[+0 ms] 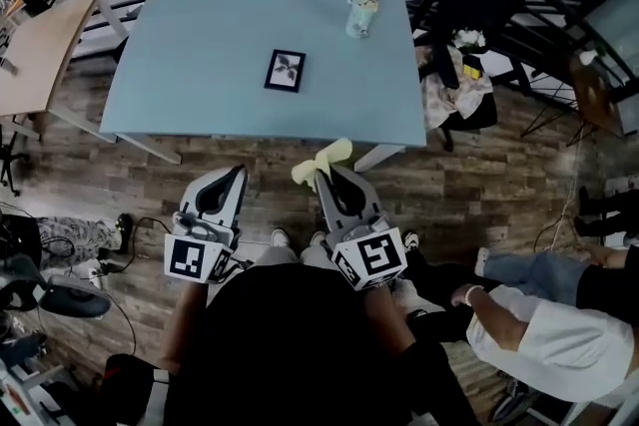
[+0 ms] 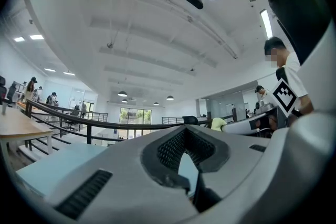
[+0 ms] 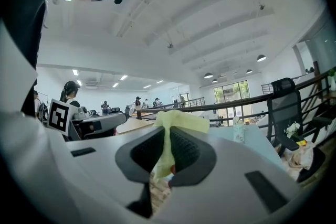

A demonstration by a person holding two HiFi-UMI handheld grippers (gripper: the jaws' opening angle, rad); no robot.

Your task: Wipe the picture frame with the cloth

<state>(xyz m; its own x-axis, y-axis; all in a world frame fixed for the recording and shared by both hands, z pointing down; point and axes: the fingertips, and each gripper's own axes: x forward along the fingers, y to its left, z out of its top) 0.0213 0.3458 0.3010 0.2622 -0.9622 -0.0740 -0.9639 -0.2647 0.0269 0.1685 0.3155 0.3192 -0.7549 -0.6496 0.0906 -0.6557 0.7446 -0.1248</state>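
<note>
In the head view, the picture frame [image 1: 285,71] lies flat near the middle of the blue table [image 1: 180,65], in the upper centre of the frame. Both grippers are held well short of it, low in the frame. The right gripper [image 1: 321,177] is clenched on the yellow cloth [image 1: 324,158], and the left gripper [image 1: 239,171] has its jaws closed together on nothing.

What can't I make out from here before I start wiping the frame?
Frame: seen in the head view only, too small to show dust or its picture; neither gripper view shows it.
Cloth: its gripped part is hidden between the jaws of the right gripper.
Container on the table's far side: too small to identify.
</note>
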